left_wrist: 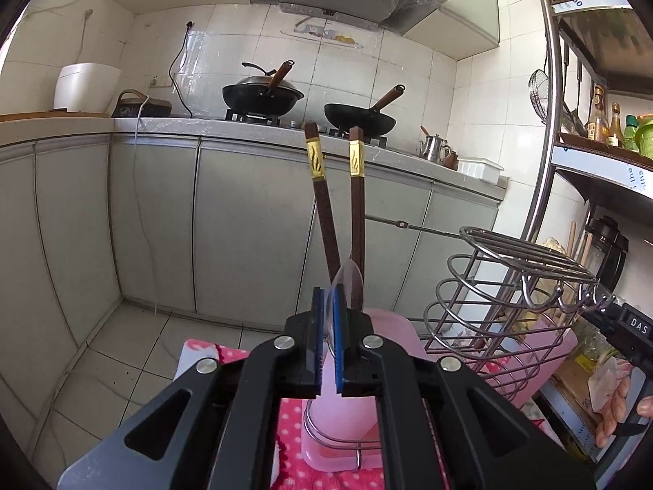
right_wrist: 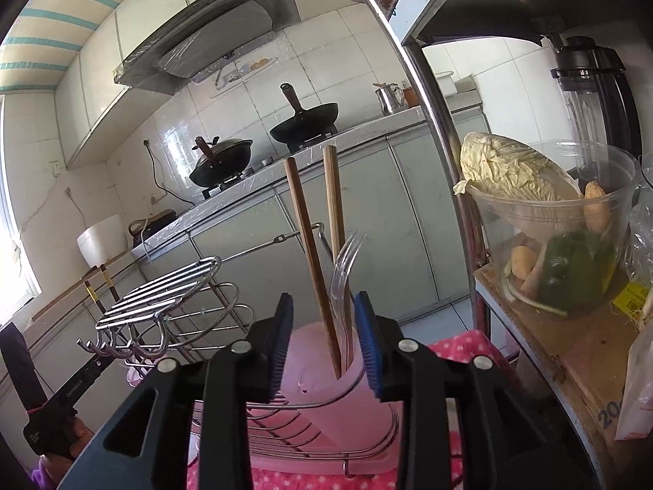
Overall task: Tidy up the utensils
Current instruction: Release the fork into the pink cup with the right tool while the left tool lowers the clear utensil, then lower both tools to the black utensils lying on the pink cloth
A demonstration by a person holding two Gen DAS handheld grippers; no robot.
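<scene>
The left gripper (left_wrist: 329, 339) points over a pink cup (left_wrist: 347, 404) that stands in a wire rack (left_wrist: 502, 298); its blue pads (left_wrist: 317, 326) stand only a narrow gap apart, and the handle of a clear plastic spoon (left_wrist: 347, 281) runs down between them; whether the pads still press on it I cannot tell. Two dark chopsticks (left_wrist: 326, 220) with gold bands rise upright out of the same cup, just behind the spoon, leaning slightly apart at their tops.

The right gripper (right_wrist: 324, 343) hangs over another pink cup (right_wrist: 314, 371) in the rack (right_wrist: 171, 298); its jaws are apart, with nothing pinched; between them, touching neither pad, stand two brown chopsticks (right_wrist: 310, 245) and a clear fork (right_wrist: 345, 269), all three with their lower ends inside the cup, the fork's tines up and the chopsticks spreading slightly toward the top.

The rack sits on a pink tray (right_wrist: 285, 457), which lies on a pink dotted cloth (left_wrist: 228, 359); behind it is a kitchen worktop (left_wrist: 171, 124) with two woks (left_wrist: 263, 96); a shelf (right_wrist: 571, 347) to the right carries a clear tub (right_wrist: 571, 220) of vegetables.
</scene>
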